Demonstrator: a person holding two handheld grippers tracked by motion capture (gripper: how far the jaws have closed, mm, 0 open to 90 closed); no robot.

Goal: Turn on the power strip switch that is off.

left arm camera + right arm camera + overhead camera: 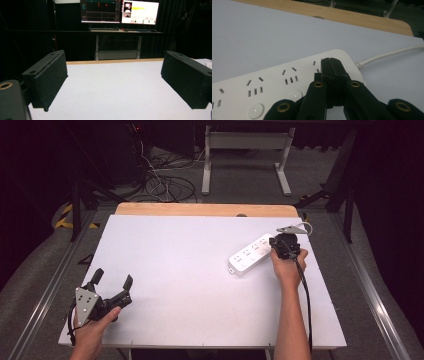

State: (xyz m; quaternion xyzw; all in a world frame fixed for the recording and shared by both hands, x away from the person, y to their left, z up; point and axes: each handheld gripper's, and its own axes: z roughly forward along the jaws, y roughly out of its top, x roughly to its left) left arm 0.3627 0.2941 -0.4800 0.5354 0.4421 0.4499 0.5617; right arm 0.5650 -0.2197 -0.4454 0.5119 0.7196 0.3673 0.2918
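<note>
The left gripper point(113, 281) sits nearest the person, at the near left corner of the white table point(175, 270), well apart from the power strip point(251, 254); its jaws are spread wide and released, with bare table surface between them, as the left gripper view also shows point(113, 82); the left hand point(92, 330) holds it from behind, below its grey three-cornered plate point(86, 304).

Farther in and to the right, the right hand point(287, 267) holds the right gripper point(280, 246) down on the far right end of the power strip; in the right gripper view the jaws point(332, 67) are clenched together, tips resting on the strip's top face just past the last socket group, with nothing seen between them; round buttons point(256, 110) run along the strip's near edge.

The power strip lies flat and slanted on the right half of the table; its white cable point(387, 54) leaves the far end just beside the gripper; beyond it runs the table's wooden edge point(205, 209).
</note>
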